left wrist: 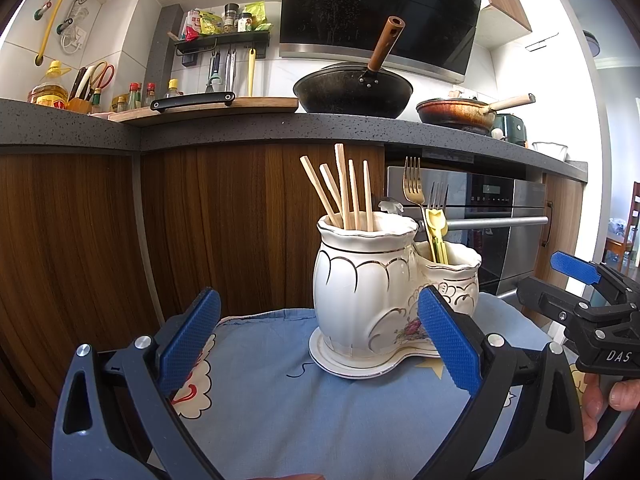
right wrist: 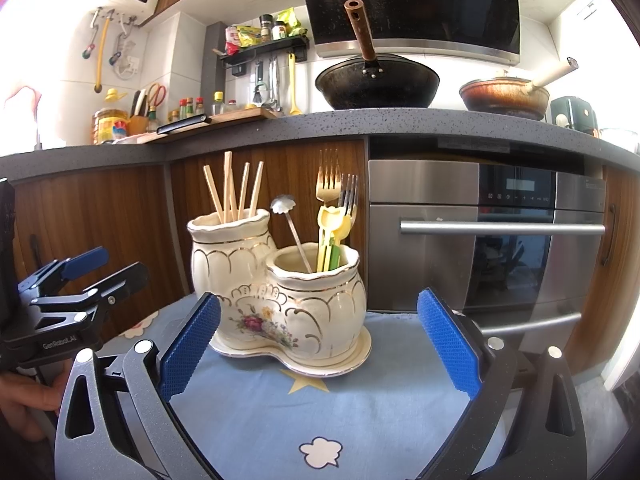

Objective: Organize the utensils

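Note:
A white ceramic double-pot holder (left wrist: 360, 292) (right wrist: 280, 304) with gold trim stands on its saucer on a blue cloth. Its taller pot holds several wooden chopsticks (left wrist: 344, 188) (right wrist: 234, 190). The lower pot holds forks (left wrist: 416, 184) (right wrist: 330, 184), yellow-green plastic utensils (left wrist: 436, 228) (right wrist: 332, 236) and a thin metal spoon (right wrist: 294, 232). My left gripper (left wrist: 320, 340) is open just in front of the holder, with nothing between its blue pads. My right gripper (right wrist: 318, 340) is also open and empty, a little short of the holder; it shows at the right edge of the left wrist view.
The blue cloth (right wrist: 320, 412) covers a small table in front of wooden cabinets. A steel oven (right wrist: 500, 240) is behind on the right. The grey counter (right wrist: 360, 124) above carries a black wok, a brown pan, a cutting board and bottles. A hand (left wrist: 608, 404) holds the right gripper.

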`<action>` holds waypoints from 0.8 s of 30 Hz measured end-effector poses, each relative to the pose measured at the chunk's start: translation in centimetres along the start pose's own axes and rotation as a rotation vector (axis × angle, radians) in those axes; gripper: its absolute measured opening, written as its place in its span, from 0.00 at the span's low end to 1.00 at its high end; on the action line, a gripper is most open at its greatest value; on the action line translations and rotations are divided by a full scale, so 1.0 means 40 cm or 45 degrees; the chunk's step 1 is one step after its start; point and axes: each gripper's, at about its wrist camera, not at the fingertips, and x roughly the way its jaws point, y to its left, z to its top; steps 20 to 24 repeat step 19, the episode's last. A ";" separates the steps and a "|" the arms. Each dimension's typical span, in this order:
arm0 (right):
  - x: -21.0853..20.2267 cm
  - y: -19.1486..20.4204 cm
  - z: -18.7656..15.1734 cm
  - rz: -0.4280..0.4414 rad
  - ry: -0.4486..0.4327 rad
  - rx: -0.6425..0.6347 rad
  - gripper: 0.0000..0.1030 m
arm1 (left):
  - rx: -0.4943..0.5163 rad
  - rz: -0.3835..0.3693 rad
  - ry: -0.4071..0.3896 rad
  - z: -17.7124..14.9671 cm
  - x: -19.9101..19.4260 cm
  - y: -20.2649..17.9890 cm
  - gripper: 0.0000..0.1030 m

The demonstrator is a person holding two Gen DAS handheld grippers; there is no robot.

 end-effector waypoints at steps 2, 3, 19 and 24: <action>-0.001 0.000 0.000 0.000 -0.001 -0.001 0.95 | 0.000 0.000 -0.001 0.000 -0.001 -0.001 0.95; 0.000 0.001 0.000 0.000 0.000 -0.002 0.95 | 0.000 0.000 -0.002 0.000 0.000 -0.001 0.95; 0.000 0.000 0.000 0.001 -0.002 -0.001 0.95 | 0.004 -0.008 -0.005 0.000 0.000 -0.005 0.95; 0.000 0.000 0.000 0.001 -0.002 -0.001 0.95 | 0.004 -0.008 -0.005 0.000 0.000 -0.005 0.95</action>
